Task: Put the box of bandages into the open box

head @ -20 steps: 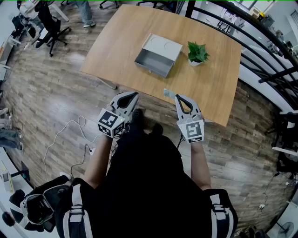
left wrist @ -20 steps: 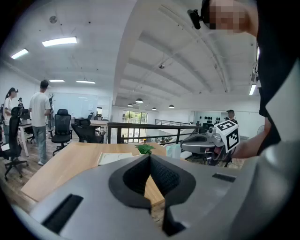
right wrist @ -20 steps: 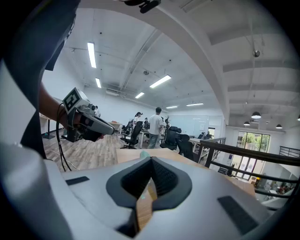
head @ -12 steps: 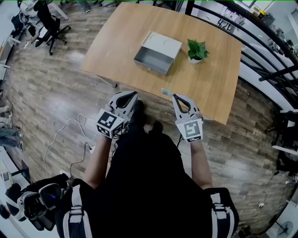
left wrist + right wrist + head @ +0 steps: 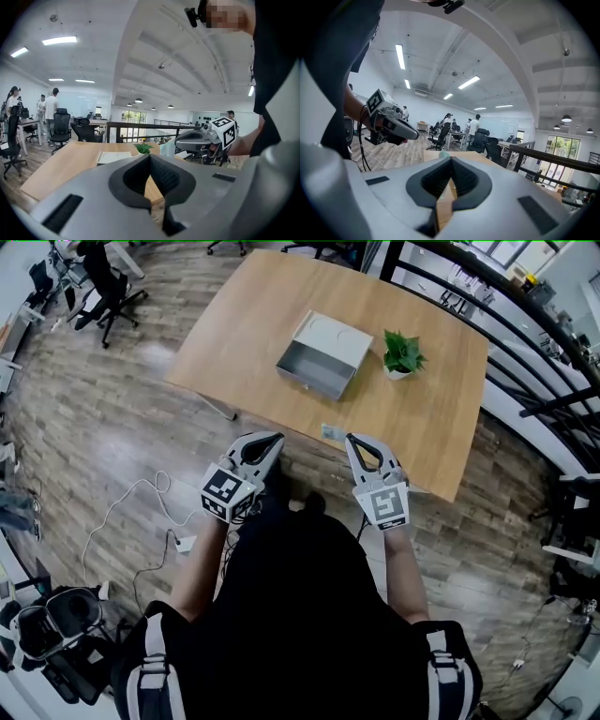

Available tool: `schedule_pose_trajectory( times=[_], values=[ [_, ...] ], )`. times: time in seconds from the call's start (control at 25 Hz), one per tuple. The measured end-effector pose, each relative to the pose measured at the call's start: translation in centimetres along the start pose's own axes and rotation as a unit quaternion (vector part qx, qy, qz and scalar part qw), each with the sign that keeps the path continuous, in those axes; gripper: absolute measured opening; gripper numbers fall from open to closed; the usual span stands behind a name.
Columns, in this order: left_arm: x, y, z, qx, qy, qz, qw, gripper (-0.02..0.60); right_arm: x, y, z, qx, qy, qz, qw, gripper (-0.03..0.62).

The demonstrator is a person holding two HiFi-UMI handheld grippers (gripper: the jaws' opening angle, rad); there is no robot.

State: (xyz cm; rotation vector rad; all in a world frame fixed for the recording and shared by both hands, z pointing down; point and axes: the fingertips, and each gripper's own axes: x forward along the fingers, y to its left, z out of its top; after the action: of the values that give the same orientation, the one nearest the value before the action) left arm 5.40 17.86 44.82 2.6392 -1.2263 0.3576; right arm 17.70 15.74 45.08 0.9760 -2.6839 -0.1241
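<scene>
Your left gripper [image 5: 269,441] and right gripper [image 5: 353,441] are both pinched together on nothing, just off the table [image 5: 253,324]. What is probably the box of bandages [image 5: 330,431] lies at the near edge between them, its print too small to read. The open box [image 5: 309,377] and a potted plant [image 5: 403,351] stand well beyond it.

Wood-plank floor [image 5: 112,446], pale wooden table [image 5: 248,329], black railing [image 5: 525,348], office chairs [image 5: 108,287]

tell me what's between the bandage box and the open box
Nothing: in the head view only bare tabletop separates the bandage box from the open box; the plant stands aside.
</scene>
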Motion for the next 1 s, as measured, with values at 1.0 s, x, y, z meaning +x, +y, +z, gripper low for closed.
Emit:
schedule_pose_trajectory(
  times=[1.0],
  values=[
    [1.3,6.1,-0.4,-0.034,0.004,-0.016,0.9993,0.023,7.2,-0.7,1.7,-0.005,0.015,0.000,1.000,0.025]
  ],
)
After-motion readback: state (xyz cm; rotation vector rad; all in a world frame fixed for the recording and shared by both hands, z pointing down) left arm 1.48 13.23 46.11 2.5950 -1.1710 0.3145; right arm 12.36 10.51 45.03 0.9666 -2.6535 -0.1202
